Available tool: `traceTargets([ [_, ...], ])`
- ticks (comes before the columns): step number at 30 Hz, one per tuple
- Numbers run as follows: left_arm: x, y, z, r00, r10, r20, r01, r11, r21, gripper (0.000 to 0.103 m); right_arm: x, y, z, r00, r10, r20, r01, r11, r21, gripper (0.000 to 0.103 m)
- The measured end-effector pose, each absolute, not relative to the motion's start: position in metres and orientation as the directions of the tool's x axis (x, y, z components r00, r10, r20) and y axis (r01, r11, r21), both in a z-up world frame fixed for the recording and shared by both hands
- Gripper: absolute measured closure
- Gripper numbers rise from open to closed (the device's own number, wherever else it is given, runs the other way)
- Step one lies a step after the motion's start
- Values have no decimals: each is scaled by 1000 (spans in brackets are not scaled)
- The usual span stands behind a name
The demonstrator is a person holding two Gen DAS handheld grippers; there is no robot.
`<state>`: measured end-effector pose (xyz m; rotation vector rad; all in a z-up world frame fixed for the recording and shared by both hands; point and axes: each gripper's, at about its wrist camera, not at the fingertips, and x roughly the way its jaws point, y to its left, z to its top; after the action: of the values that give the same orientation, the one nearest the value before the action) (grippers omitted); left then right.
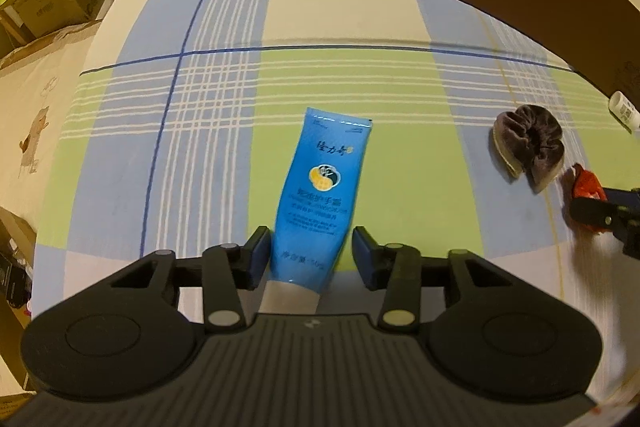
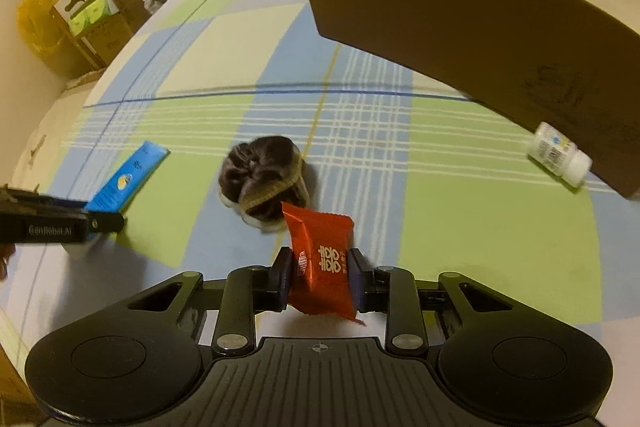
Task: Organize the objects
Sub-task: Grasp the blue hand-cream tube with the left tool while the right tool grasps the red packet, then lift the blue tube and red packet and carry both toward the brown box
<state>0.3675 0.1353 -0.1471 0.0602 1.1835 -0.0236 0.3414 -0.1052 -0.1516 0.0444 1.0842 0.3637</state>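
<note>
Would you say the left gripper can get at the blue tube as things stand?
Probably yes. The left gripper is open with a finger on either side of the blue tube, which lies flat on the checked cloth with nothing lying between them.

Black grippers, blue-padded fingers (image 1: 366, 247)

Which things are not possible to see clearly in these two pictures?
- Brown cardboard box: inside hidden by its wall, both views.
- Blue hand cream tube: cap end hidden behind the left gripper's body, left view.
- Small white bottle: label too small; cut by the left view's edge.
</note>
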Motion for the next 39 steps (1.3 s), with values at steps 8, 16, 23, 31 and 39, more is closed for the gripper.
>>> traceTargets([
  [8,356,107,-148,367,-38,-930,120,993,7,71,306,-136,-147,425,218,-878,-232,964,128,77],
  [16,335,82,-149,343,-99,-934,222,975,-22,71,273,-161,-143,419,162,-893,-183,979,92,77],
  [23,343,74,-150,337,-83,-938,280,960,16,64,274,-157,-146,419,185,-889,-183,976,117,60],
  [31,344,75,-151,340,-90,-936,289,957,13,56,274,-156,-148,431,180,-884,-168,979,117,59],
  [39,341,74,-148,345,-100,-933,309,951,12,67,272,-149,-149,439,144,-887,-197,978,61,71],
])
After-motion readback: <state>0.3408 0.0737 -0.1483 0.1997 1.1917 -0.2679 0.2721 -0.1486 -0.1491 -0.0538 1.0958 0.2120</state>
